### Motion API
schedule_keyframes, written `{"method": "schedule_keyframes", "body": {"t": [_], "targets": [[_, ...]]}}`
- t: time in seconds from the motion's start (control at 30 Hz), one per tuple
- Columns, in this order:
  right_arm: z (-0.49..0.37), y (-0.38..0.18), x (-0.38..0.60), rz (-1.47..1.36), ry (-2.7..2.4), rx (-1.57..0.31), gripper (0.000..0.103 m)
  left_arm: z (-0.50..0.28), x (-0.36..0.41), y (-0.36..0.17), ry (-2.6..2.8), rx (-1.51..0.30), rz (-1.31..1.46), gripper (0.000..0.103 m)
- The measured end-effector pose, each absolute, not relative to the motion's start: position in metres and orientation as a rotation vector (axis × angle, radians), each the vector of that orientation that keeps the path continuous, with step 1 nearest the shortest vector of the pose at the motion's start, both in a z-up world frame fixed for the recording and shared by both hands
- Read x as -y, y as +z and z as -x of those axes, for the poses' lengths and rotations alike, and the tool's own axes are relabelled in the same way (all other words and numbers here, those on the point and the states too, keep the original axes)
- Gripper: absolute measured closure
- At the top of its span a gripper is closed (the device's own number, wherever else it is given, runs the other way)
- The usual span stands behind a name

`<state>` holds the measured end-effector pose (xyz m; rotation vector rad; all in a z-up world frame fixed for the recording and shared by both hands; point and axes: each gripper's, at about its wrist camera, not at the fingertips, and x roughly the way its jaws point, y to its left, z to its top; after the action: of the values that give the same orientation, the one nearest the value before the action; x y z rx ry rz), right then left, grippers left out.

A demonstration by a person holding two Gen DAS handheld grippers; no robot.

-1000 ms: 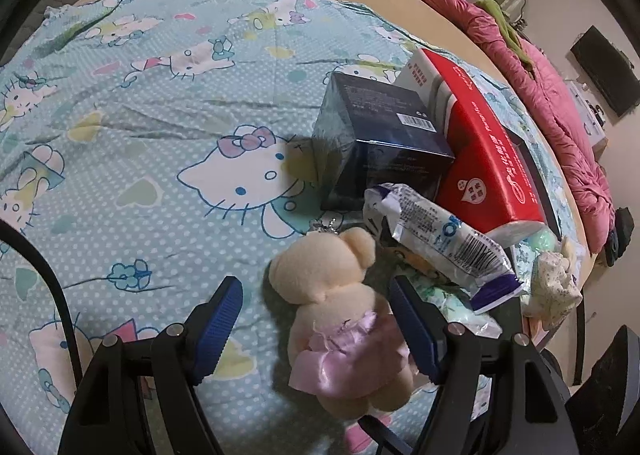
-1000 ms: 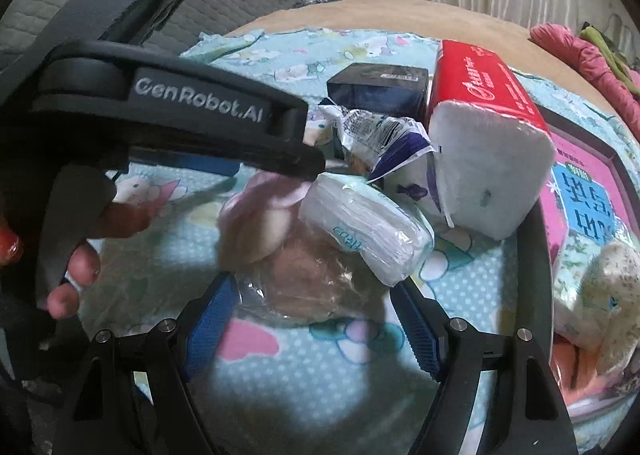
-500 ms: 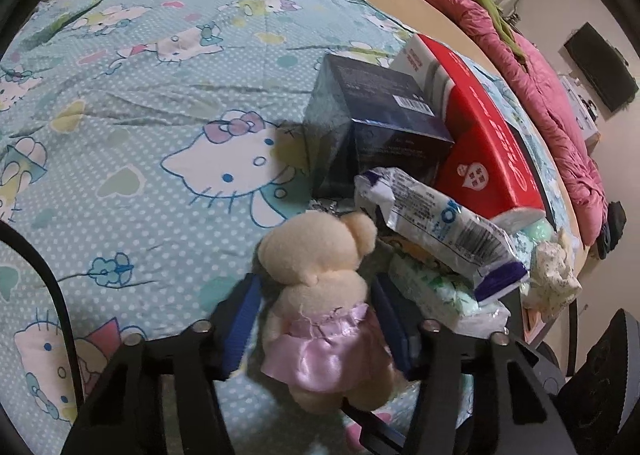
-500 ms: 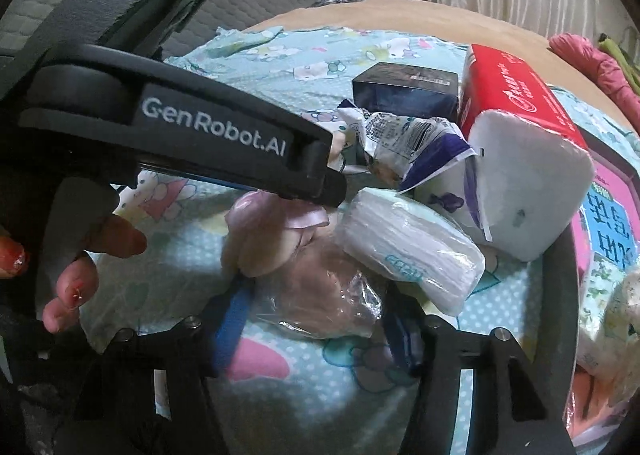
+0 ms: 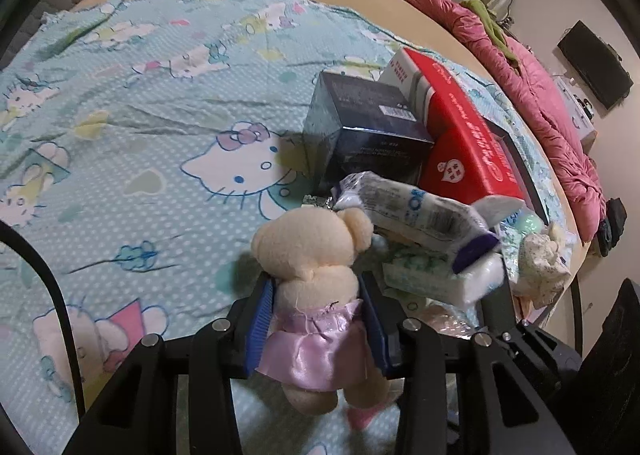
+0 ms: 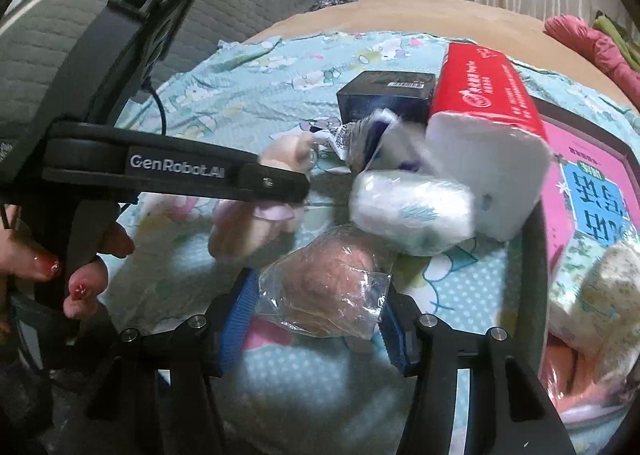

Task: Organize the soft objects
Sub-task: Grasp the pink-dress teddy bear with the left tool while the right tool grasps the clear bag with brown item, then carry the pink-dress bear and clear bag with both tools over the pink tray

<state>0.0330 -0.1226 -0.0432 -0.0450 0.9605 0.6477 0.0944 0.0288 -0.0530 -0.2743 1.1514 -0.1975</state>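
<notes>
At 6 o'clock, your left gripper [image 5: 316, 319] pinches the teddy [image 5: 312, 255] & your right gripper [image 6: 316, 319] pinches the clear bag [image 6: 328, 287]; the pile at 3 o'clock isn't sorted yet.

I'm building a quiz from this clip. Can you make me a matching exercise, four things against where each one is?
Things:
1. teddy bear
2. clear bag
3. dark box
4. pink quilt

Places:
A. beside the red tissue pack
B. between the right gripper's pads
C. along the bed's far edge
D. between the left gripper's pads

Pairs: 1-D, 2-B, 3-A, 4-C
</notes>
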Motion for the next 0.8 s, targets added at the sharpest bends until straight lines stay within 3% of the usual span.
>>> {"method": "schedule_keyframes", "body": {"t": [0.8], "targets": [[-0.019,0.013,0.186,-0.120,0.591,-0.826,0.044,-0.064,0.000,0.019,-0.196,-1.046,0.159,0.060]]}}
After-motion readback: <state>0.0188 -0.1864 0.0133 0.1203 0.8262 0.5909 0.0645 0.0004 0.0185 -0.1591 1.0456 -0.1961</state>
